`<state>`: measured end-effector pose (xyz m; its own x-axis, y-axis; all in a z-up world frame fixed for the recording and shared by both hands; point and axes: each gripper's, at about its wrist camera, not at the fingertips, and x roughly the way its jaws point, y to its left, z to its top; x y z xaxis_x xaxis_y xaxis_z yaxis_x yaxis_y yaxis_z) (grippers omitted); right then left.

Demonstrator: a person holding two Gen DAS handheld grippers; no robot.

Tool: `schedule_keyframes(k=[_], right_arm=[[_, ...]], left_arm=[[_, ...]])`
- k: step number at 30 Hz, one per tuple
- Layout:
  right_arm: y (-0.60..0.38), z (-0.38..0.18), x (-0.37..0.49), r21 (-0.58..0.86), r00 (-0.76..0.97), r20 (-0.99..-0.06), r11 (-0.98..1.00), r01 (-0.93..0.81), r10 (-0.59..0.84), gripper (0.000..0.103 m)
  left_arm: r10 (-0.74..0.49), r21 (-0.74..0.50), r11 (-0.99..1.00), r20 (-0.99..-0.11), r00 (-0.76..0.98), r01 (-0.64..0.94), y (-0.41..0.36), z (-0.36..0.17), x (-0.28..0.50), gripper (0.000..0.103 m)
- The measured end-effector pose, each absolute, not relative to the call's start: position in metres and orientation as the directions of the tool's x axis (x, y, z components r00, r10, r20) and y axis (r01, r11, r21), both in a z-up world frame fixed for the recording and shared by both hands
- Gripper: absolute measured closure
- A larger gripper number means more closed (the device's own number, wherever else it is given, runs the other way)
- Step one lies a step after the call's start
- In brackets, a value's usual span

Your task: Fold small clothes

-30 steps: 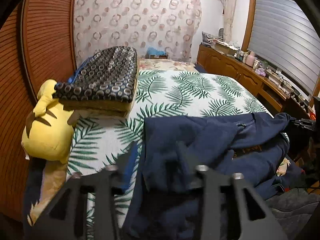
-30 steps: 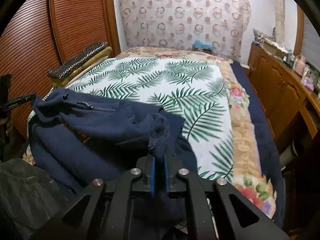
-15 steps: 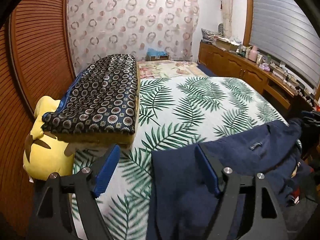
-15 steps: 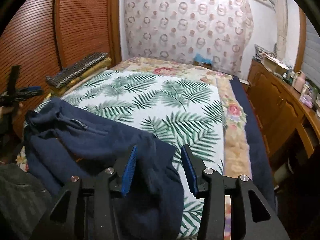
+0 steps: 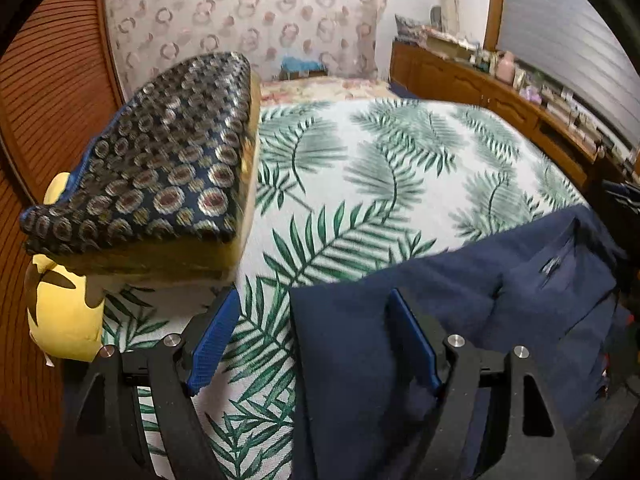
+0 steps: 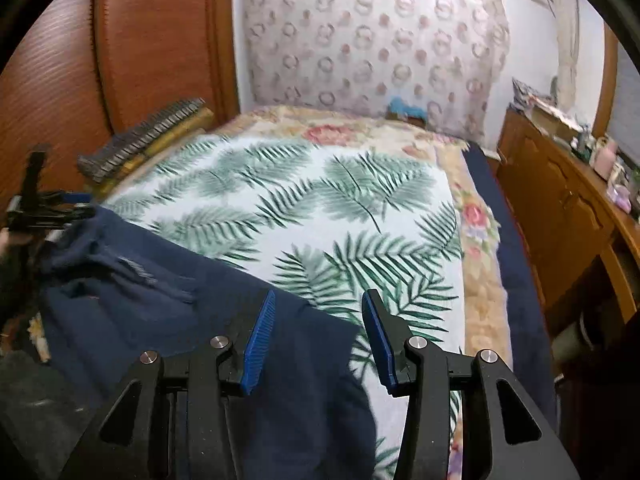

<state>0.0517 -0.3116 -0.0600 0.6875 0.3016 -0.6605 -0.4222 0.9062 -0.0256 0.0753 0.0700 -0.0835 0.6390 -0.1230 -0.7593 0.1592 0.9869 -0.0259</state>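
The navy garment [image 5: 460, 320] lies on the bed [image 5: 380, 168] with its long axis running sideways between both spread, empty tools, one end under the left hand-held gripper [image 5: 316, 344], the other under the right hand-held gripper [image 6: 320, 340].

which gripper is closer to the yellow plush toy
Left. The left gripper hangs open just right of the yellow plush toy. The right gripper, also open, is at the navy garment's far edge, the toy out of its view.
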Motion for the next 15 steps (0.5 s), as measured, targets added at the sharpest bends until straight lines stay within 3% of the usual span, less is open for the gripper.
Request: schedule_keyframes(k=[15], right_arm=[[-0.308,-0.099,0.081,0.027,0.601,-0.749,0.919,-0.394,0.279,0.056]], left_arm=[[-0.165,-0.080,0.983,-0.782,0.601,0.165,0.075,-0.099,0.079,0.023]])
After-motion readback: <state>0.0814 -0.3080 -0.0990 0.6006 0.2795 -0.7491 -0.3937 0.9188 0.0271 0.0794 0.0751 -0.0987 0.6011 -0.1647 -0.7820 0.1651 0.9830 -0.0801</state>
